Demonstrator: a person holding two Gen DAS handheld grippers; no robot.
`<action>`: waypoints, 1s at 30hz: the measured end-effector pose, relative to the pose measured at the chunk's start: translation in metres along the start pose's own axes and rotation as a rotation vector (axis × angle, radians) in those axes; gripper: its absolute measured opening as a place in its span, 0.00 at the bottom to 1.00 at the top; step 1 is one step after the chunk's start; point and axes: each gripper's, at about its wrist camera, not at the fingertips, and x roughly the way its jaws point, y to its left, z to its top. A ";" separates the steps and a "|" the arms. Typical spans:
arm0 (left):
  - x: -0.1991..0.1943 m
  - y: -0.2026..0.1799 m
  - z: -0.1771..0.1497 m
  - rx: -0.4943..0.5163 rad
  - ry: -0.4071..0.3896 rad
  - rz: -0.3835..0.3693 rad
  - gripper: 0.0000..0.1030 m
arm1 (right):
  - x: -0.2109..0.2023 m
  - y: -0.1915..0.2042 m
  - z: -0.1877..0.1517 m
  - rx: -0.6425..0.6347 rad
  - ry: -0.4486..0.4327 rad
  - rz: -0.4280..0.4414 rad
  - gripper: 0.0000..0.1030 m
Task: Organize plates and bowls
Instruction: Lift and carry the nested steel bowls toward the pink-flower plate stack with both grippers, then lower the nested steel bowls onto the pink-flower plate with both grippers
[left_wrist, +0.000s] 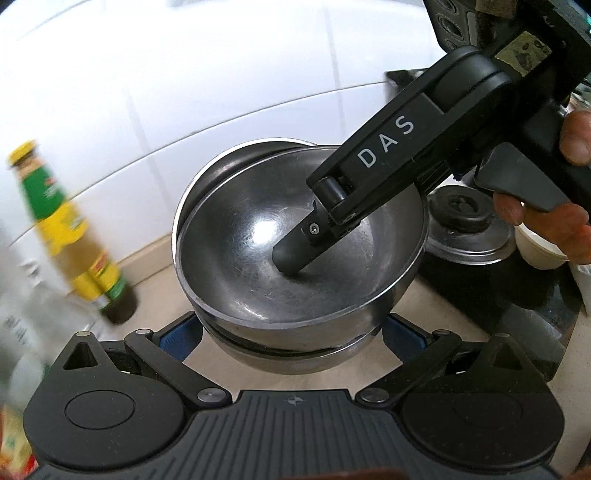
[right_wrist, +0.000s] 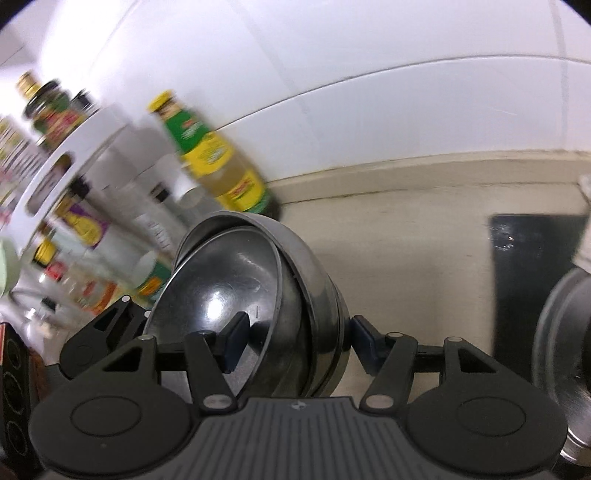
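Two nested steel bowls (left_wrist: 258, 258) are held above the beige counter. The upper bowl (left_wrist: 240, 236) sits tilted inside the lower bowl (left_wrist: 295, 354). My left gripper (left_wrist: 291, 332) grips the stack from the near side, its blue pads on either side of the lower bowl. My right gripper (left_wrist: 295, 254) comes from the upper right with one finger inside the upper bowl. In the right wrist view the right gripper (right_wrist: 295, 339) clamps the bowls' wall (right_wrist: 295, 295), one finger (right_wrist: 232, 336) inside and one pad (right_wrist: 364, 332) outside.
A green-and-yellow labelled bottle (left_wrist: 70, 236) stands left of the bowls by the white tiled wall. Several bottles and jars (right_wrist: 74, 206) crowd the left. A steel pot lid with a black knob (left_wrist: 461, 229) lies to the right on a black stove (right_wrist: 524, 280).
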 end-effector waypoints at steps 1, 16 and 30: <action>-0.006 -0.001 -0.004 -0.016 0.006 0.017 1.00 | 0.000 0.005 -0.002 -0.018 0.007 0.010 0.56; -0.078 -0.032 -0.070 -0.226 0.093 0.188 1.00 | 0.027 0.075 -0.046 -0.234 0.185 0.147 0.56; -0.110 -0.029 -0.106 -0.266 0.117 0.184 1.00 | 0.031 0.111 -0.093 -0.240 0.243 0.150 0.56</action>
